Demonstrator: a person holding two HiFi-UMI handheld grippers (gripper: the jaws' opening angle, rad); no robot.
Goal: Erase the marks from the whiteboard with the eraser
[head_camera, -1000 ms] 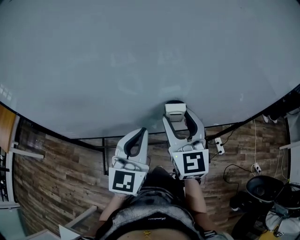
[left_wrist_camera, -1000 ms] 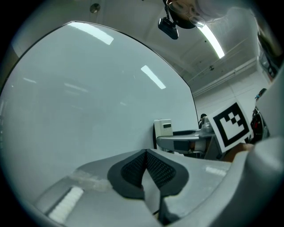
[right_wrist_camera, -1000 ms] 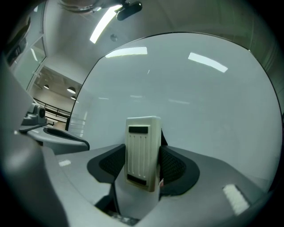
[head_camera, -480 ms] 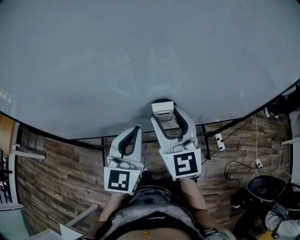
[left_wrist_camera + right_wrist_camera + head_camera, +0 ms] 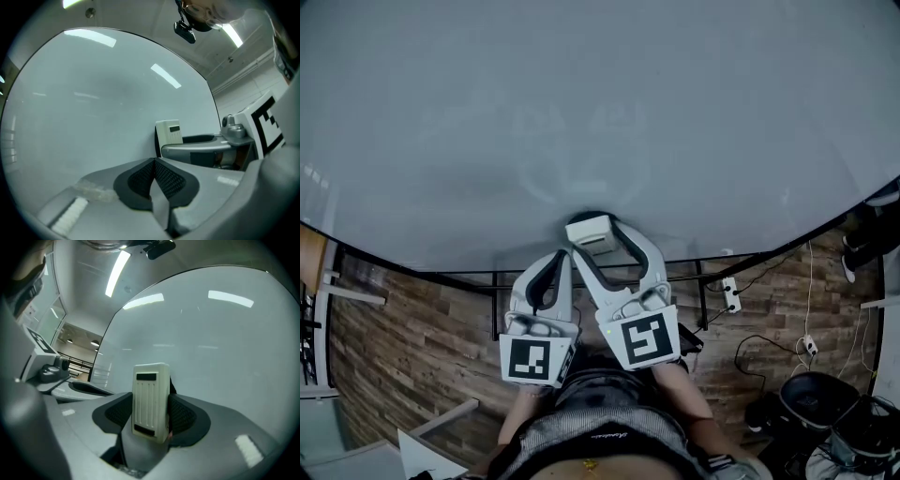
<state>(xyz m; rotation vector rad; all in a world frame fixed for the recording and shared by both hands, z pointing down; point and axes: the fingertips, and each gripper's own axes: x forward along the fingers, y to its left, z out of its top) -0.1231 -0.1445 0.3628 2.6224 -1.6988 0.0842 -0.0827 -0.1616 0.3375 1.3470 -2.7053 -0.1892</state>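
One broad whiteboard point(image 5: 600, 94) fills most of the head view, pale grey, with faint smeared traces low in its middle. Below it, the right gripper point(image 5: 598, 239) has its jaws clamped on the eraser point(image 5: 150, 399), a cream ribbed block with two dark slots, its dark underside against the board near the lower edge. Just beside it, the left gripper point(image 5: 153, 165) holds nothing, its jaws pressed together.
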